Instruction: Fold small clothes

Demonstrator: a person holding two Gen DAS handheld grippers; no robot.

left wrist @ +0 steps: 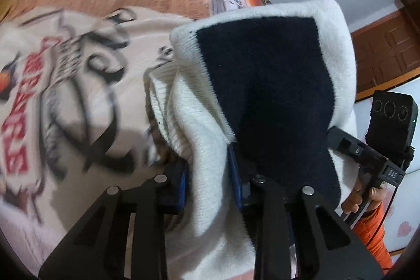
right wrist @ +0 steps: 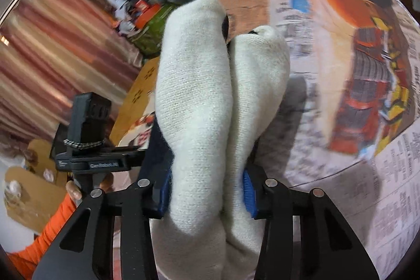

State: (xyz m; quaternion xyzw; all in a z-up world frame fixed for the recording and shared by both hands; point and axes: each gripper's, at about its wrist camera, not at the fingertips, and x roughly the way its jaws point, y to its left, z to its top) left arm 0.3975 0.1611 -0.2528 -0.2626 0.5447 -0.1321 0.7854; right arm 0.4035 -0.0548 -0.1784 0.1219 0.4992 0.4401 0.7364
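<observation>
Socks [right wrist: 199, 101], a white knitted pair with a navy panel [left wrist: 270, 85] at one end, are hanging between my two tongs above the printed bedspread [right wrist: 367, 96], clear of its surface as far as both views are showing. I am holding the pair at both ends. My left gripper [left wrist: 210, 175] is pinching the cuff end, its blue pads [left wrist: 235, 175] pressing into a bunched white fold while the navy panel is draping over the right-hand finger. My right gripper [right wrist: 207, 190] is clamping the toe end, both toes standing up side by side above the pads [right wrist: 248, 190]; the jaws are standing narrow, stopped by the thickness of the knit.

I am judging the fabric to be light, soft and thick, offering no stiffness of its own: it is sagging and bulging wherever it is leaving the pads. It is not looking slippery; the ribbed knit is giving the pads good purchase, and nothing here is fragile. The risk is rather that one layer is sliding out while the other is staying gripped, since two socks are lying together. I am therefore taking hold across both layers, well inside the edge, at cuff and toe.

The person's hand [left wrist: 367, 196] and orange sleeve [left wrist: 372, 230] are showing beside the other tong in each view.
</observation>
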